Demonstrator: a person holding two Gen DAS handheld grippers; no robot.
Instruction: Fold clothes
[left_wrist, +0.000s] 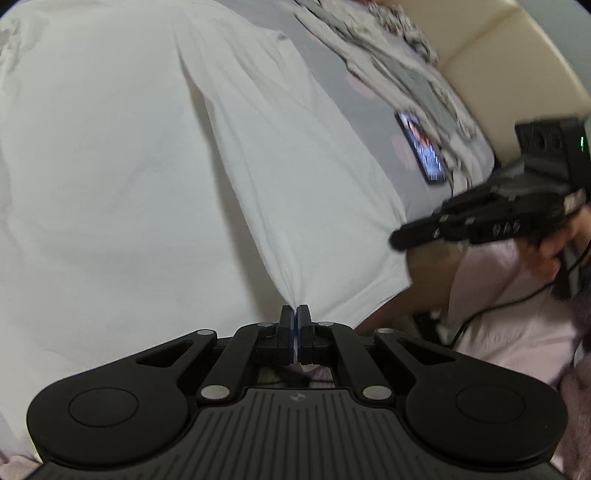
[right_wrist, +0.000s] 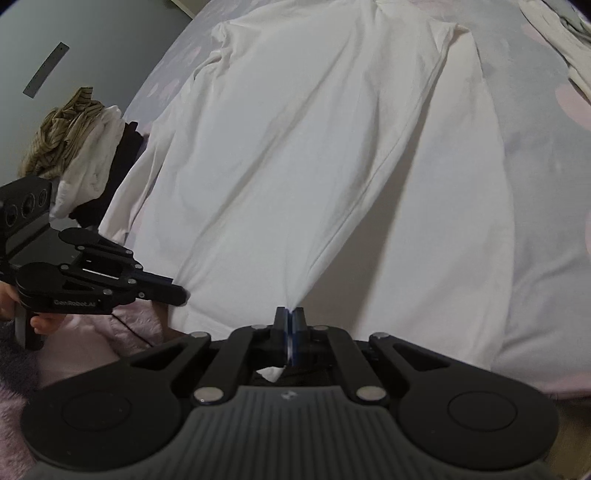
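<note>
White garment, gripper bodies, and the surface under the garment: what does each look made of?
White garment: thin, matte woven or knit fabric, likely cotton; it creases softly and fans into fine pleats where the right gripper and left gripper pinch it. Gripper bodies: matte black moulded plastic with metal pivot pins. Bedsheet: smooth grey fabric with pale pink print.

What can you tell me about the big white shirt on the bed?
The white shirt looks like thin, soft cotton, plain with no print. It lies spread over the pale patterned bedsheet, wrinkled, with long creases fanning out from two pinched spots on its near edge. The right gripper has its jaws shut on one spot, and the left gripper has its jaws shut on another, each lifting the cloth into a little tent. One folded side panel makes a raised seam down it.
</note>
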